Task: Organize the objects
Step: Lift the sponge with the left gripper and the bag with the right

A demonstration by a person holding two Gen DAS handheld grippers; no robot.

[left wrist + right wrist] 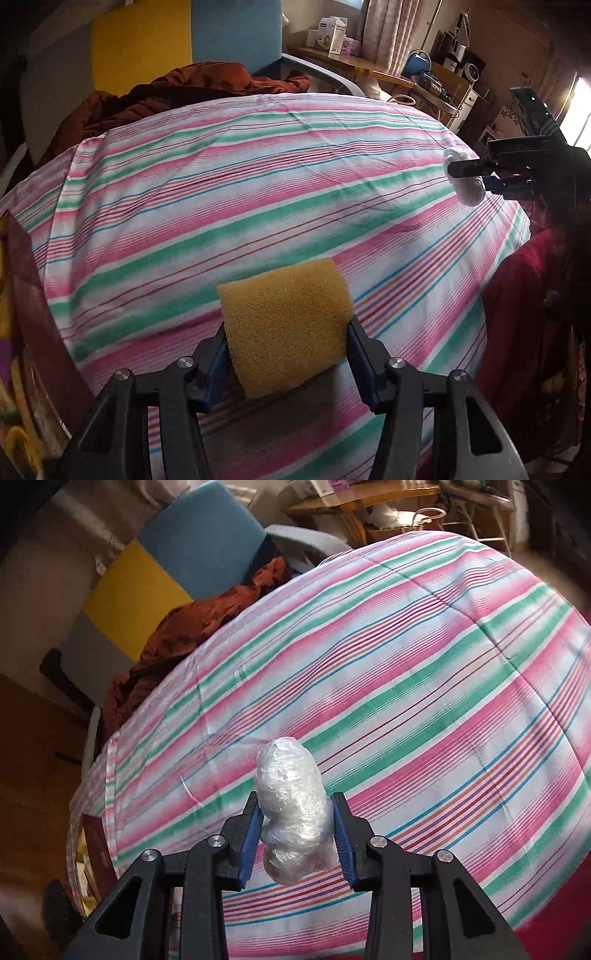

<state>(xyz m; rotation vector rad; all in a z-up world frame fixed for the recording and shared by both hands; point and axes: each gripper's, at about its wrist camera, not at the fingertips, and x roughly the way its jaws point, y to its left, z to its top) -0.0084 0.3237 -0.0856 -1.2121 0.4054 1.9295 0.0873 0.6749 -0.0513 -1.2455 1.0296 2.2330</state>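
My left gripper (286, 328) is shut on a yellow-brown sponge block (284, 314), with both blue pads pressed into its sides, just above the striped cloth (258, 184). My right gripper (295, 798) is shut on a crumpled wad of clear plastic wrap (291, 812), also held over the striped cloth (406, 686). The left wrist view shows the right gripper (476, 171) at the far right edge of the cloth, and the white plastic wad (471, 192) sticks out on either side of its fingers.
A rust-brown jacket (184, 88) lies bunched at the far edge of the cloth, against a yellow and blue cushioned seat back (147, 44). Red fabric (517, 295) hangs off the right side. A wooden shelf with boxes (332, 37) stands behind.
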